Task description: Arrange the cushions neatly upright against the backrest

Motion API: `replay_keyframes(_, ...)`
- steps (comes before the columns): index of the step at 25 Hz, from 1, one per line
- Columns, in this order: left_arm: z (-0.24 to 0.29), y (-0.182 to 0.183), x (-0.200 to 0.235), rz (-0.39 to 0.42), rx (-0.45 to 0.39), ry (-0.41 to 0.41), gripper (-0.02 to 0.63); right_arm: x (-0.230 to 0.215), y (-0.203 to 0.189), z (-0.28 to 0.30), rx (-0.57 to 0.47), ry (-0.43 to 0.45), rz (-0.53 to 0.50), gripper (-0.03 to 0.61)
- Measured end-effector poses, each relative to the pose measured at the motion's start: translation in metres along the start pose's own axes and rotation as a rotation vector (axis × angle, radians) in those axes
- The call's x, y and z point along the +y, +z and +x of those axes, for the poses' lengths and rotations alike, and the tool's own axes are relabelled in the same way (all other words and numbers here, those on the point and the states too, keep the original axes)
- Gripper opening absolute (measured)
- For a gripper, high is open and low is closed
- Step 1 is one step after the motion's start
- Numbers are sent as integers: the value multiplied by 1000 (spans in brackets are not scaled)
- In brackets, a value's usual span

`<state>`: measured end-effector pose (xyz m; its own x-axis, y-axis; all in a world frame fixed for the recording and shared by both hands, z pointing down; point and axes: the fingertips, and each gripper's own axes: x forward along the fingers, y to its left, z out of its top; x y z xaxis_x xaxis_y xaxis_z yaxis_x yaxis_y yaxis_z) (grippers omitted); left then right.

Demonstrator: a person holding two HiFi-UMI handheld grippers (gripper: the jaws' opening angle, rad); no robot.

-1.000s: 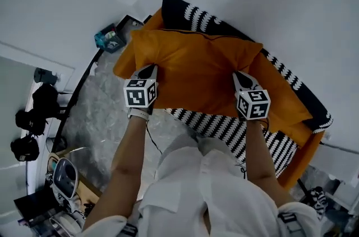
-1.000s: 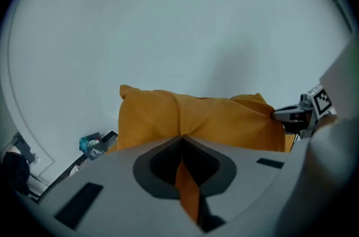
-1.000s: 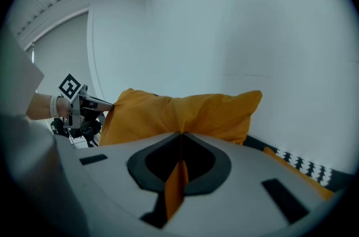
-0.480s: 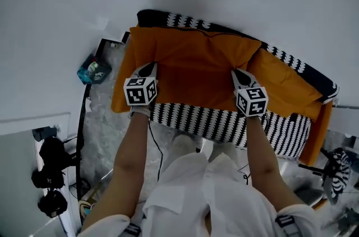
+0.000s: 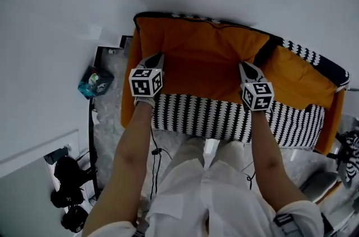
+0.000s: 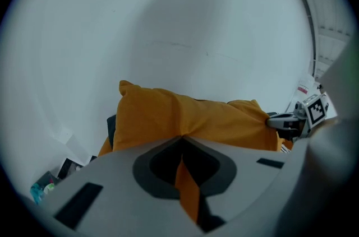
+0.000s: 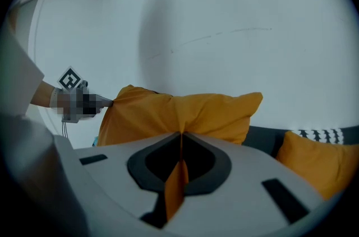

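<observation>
A large orange cushion point(image 5: 202, 62) stands on edge at the left end of the sofa, its top along the backrest point(image 5: 305, 51). My left gripper point(image 5: 155, 59) is shut on its left edge and my right gripper point(image 5: 245, 68) on its right edge. In the left gripper view the cushion point(image 6: 185, 115) spreads ahead of the left gripper point(image 6: 182, 139), with orange fabric pinched between the jaws. The right gripper view shows the cushion point(image 7: 179, 110) pinched the same way by the right gripper point(image 7: 181, 135). A second orange cushion point(image 5: 291, 76) point(image 7: 314, 163) leans against the backrest to the right.
The sofa seat point(image 5: 224, 118) carries a black-and-white striped cover, with orange arms point(image 5: 128, 96) at both ends. A white wall rises just behind. On the floor at left are a teal object point(image 5: 92, 82), a black frame point(image 5: 91, 129) and black gear point(image 5: 67, 199).
Both grippers have moved down and toward the wall with the cushion held between them. The cushion has gone from hanging over the seat to standing against the backrest.
</observation>
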<state>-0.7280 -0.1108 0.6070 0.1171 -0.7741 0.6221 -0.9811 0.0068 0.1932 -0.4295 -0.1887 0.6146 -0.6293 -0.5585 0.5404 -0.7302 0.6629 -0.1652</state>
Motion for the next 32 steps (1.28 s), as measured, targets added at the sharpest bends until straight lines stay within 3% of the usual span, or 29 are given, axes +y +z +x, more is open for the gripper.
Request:
replay_keyframes(6, 31, 2, 20, 29, -34, -22, 21, -5, 0, 30, -29, -48, 3, 15)
replay_keyframes(11, 48, -11, 36, -1, -75, -20, 25, -4, -14, 49, -25, -102, -64, 18)
replay_keyframes(17, 72, -72, 55, -3, 76, 23, 25, 6, -81, 70, 145, -105, -126, 25)
replay_keyframes(21, 81, -106, 60, -12, 175, 29, 25, 9, -121, 74, 268, -82, -111, 28)
replay_keyframes(32, 97, -110, 65, -119, 209, 49, 25, 2, -129, 84, 338, -23, -41, 41)
